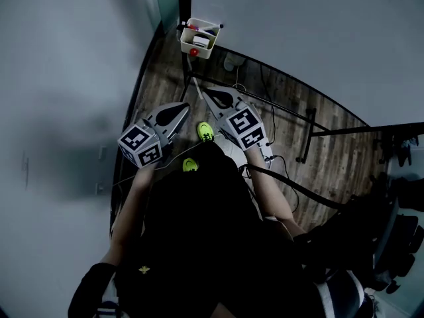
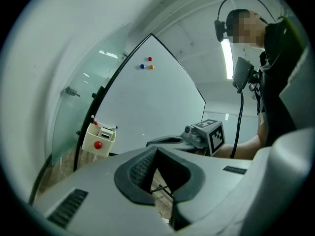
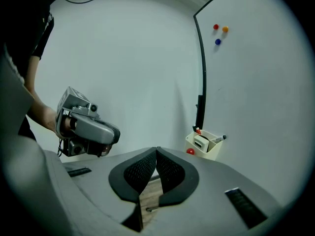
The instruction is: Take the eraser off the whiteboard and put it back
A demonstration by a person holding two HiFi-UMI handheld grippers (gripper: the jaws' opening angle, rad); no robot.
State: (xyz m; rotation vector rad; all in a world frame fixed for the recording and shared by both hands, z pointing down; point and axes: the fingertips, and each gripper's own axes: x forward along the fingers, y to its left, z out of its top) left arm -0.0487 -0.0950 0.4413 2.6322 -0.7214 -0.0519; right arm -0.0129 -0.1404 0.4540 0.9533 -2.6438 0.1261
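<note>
A white eraser [image 3: 200,142] with a dark strip lies in a cream tray [image 3: 212,154] fixed at the whiteboard's [image 3: 256,82] lower corner. In the head view the tray [image 1: 187,42] sits ahead of both grippers, the eraser [image 1: 202,42] inside it. My left gripper [image 2: 156,148] is shut and holds nothing; the tray [image 2: 91,141] is off to its left. My right gripper [image 3: 157,149] is shut too, empty, short of the tray. From above, the left gripper [image 1: 187,103] and the right gripper [image 1: 203,90] point side by side toward the tray.
A marker [image 3: 219,138] sticks out of the tray, and a red magnet [image 3: 190,151] clings to its front. Three small magnets [image 3: 219,33] sit high on the board. The board's black stand legs [image 1: 308,134] and cables cross the wood floor. A glass panel [image 2: 74,112] stands left.
</note>
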